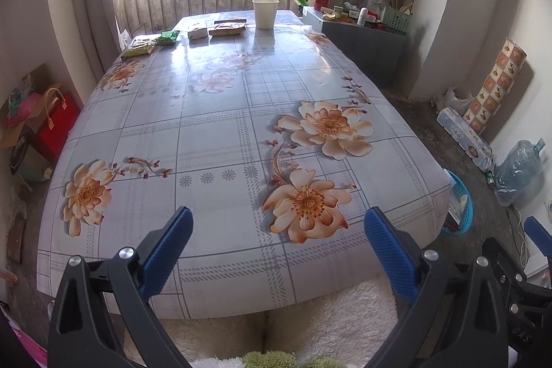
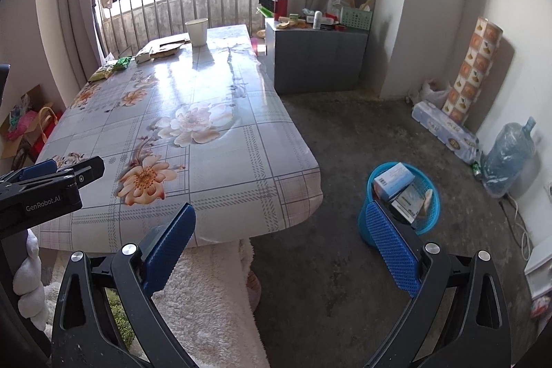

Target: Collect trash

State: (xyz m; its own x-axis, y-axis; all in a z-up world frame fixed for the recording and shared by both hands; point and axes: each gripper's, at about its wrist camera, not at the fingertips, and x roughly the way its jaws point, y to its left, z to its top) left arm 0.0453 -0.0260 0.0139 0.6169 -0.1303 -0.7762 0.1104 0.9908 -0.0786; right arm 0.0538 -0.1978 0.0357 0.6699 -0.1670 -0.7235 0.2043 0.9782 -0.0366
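Trash lies at the far end of the flowered table [image 1: 214, 140]: a yellow-green packet [image 1: 140, 46], a small green packet [image 1: 167, 38], a white box [image 1: 197, 32], a brown packet [image 1: 227, 28] and a white paper cup [image 1: 265, 13]. The cup also shows in the right wrist view [image 2: 197, 31]. A blue trash basket [image 2: 400, 206] with boxes in it stands on the floor right of the table. My left gripper [image 1: 277, 219] is open and empty over the table's near edge. My right gripper [image 2: 279, 216] is open and empty, off the table's near right corner beside the basket.
A grey cabinet [image 2: 315, 57] with clutter on top stands past the table's far right. A water jug [image 2: 507, 157], a tissue pack [image 2: 445, 130] and a patterned roll [image 2: 472, 71] line the right wall. Red bags [image 1: 51, 123] sit left of the table. A fluffy white seat [image 2: 207, 295] is below.
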